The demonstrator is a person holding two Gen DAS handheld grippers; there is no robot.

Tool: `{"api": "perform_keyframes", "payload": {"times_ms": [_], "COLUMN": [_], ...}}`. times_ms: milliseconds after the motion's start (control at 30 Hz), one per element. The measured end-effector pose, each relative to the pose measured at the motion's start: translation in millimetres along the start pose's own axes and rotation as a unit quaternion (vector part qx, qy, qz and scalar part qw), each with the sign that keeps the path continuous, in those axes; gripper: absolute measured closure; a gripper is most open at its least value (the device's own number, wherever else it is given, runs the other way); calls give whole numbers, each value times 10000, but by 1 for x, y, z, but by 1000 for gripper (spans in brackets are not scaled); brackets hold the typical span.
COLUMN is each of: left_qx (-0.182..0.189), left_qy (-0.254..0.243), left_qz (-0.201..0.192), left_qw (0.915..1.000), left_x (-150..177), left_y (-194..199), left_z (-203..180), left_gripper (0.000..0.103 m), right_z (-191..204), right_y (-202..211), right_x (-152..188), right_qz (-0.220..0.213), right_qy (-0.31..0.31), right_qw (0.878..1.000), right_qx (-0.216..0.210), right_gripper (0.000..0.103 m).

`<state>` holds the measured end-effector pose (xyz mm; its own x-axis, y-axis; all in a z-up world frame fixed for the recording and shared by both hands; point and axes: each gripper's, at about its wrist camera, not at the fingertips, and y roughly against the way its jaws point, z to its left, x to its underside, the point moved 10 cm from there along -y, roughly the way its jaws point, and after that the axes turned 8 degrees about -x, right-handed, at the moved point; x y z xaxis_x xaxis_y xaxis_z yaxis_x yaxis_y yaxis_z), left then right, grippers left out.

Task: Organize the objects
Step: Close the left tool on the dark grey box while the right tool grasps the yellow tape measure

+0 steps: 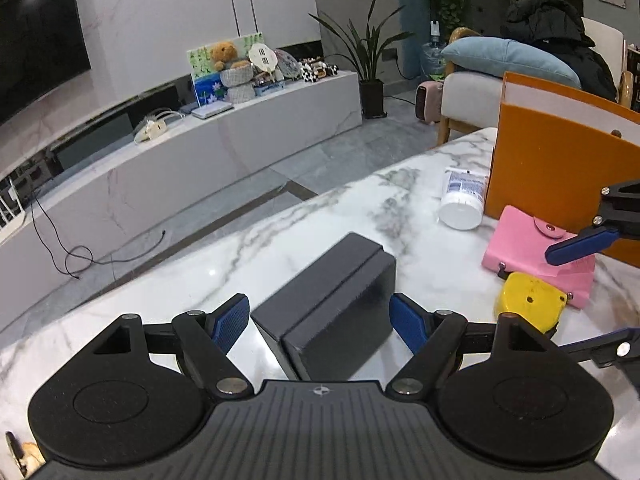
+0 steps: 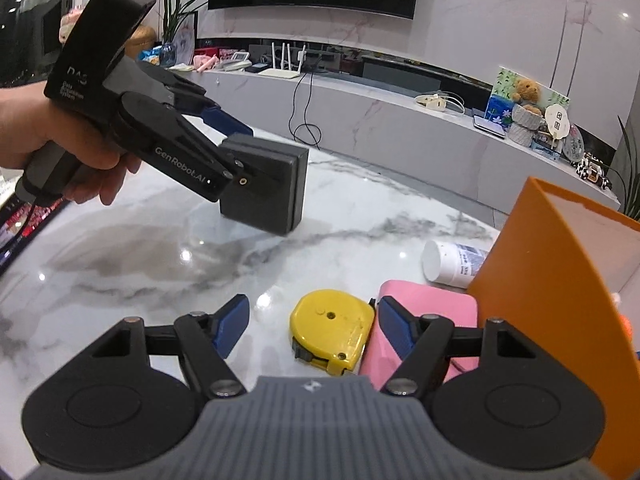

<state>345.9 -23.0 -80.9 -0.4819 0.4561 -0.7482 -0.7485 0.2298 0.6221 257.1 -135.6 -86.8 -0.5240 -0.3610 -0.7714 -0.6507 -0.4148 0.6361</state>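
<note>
A black box (image 1: 328,304) lies on the marble table (image 1: 200,272). My left gripper (image 1: 320,322) is open with a finger on each side of the box, not touching it; the right wrist view shows the same box (image 2: 272,188) and the left gripper (image 2: 236,152) around it. A yellow tape measure (image 2: 332,328) lies between the fingers of my open right gripper (image 2: 314,324), next to a pink wallet (image 2: 424,320). The tape measure (image 1: 528,300) and wallet (image 1: 524,244) also show in the left wrist view, with my right gripper (image 1: 588,280) over them.
An orange storage box (image 2: 560,280) stands at the right of the table, with a white tube (image 2: 452,262) lying beside it. The table's curved edge (image 1: 256,216) runs ahead of the left gripper, with floor beyond it.
</note>
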Motion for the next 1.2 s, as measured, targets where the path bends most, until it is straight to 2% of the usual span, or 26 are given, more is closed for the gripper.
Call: {"api": "perform_keyframes", "payload": {"times_ms": [67,133,200,433,567,667,900,1067,1200], "left_qx": [53,-16,-9,139,8,-31,19,87,169], "left_qy": [-7,-17,70,353,306,480,862,794,819], "left_qz": [70,190,276,517,611,703,922,1059,1210], "left_qw": [10000,9998,9996,9979,9977,9964,9920,9912,9891], "left_x": [2,3,3,0,1,3,11,24,34], "left_y": [-1,-3,-2,8,12,13,24,42,58], "left_z": [-2,-3,-3,-10,-14,-13,-9,-15,-21], "left_gripper": [16,31,40,56,57,57,57,57,57], "right_z": [2,3,2,-1,-1,-2,6,27,36], "right_y": [-4,-7,-10,-13,-17,-18,-11,-1,3], "right_x": [4,7,8,12,11,10,12,21,27], "right_qz": [64,115,145,214,196,216,502,806,770], "right_qy": [54,121,200,193,172,235,272,446,625], "right_qw": [10000,9999,9996,9991,9989,9981,9980,9957,9951], "right_qx": [-14,18,103,300,394,518,253,51,58], "right_gripper": [34,36,37,38,41,51,52,51,51]}}
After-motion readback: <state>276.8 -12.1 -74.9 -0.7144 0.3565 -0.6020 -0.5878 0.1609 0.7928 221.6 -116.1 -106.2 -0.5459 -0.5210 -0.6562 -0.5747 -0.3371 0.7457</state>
